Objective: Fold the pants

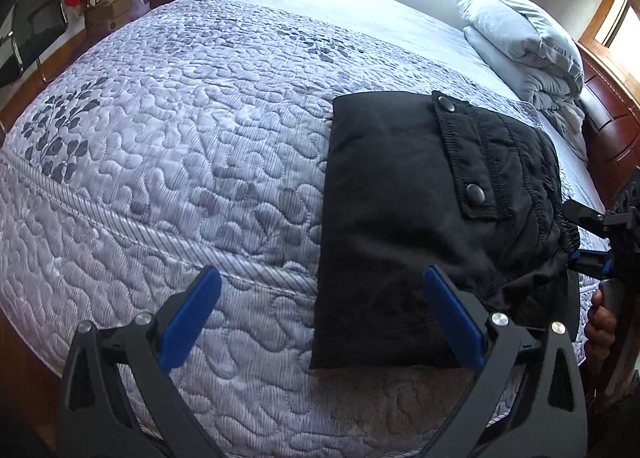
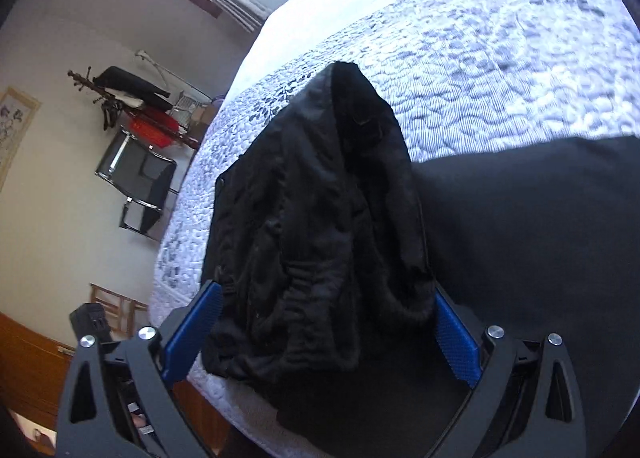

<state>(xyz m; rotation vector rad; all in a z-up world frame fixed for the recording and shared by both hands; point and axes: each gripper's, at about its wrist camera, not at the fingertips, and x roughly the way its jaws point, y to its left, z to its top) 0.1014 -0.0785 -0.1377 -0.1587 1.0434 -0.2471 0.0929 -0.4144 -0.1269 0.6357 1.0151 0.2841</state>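
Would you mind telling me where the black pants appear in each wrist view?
Left wrist: pants lie folded right of centre on the quilt, the right gripper at their edge.
Right wrist: pants fill the centre, bunched between open fingers.
Shared landmark: black chair.

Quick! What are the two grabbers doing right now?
Left hand-held gripper: open, holding nothing.
Right hand-held gripper: open around the black pants, not clamped.
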